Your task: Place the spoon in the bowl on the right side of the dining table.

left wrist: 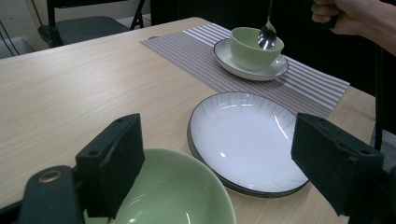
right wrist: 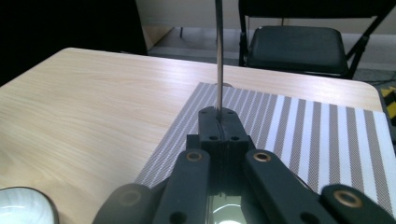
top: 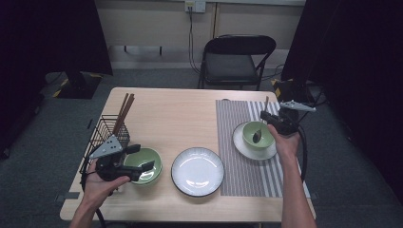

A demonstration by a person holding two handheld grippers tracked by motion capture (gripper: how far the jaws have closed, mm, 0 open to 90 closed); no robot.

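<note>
My right gripper is shut on the thin metal handle of a spoon. The spoon's bowl hangs down into a small green bowl that sits on a white saucer. In the right gripper view the handle rises straight up from the closed jaws of the gripper. The left gripper view shows the spoon dipping over that bowl. My left gripper stands open at a wide green bowl, its jaws above the rim with nothing pinched. From the left gripper, the wide bowl lies just below.
A white plate lies at the front centre, seen as a plate beyond the left jaws. A striped placemat covers the right side. A wire basket with chopsticks stands at the left edge. A black folding chair stands behind the table.
</note>
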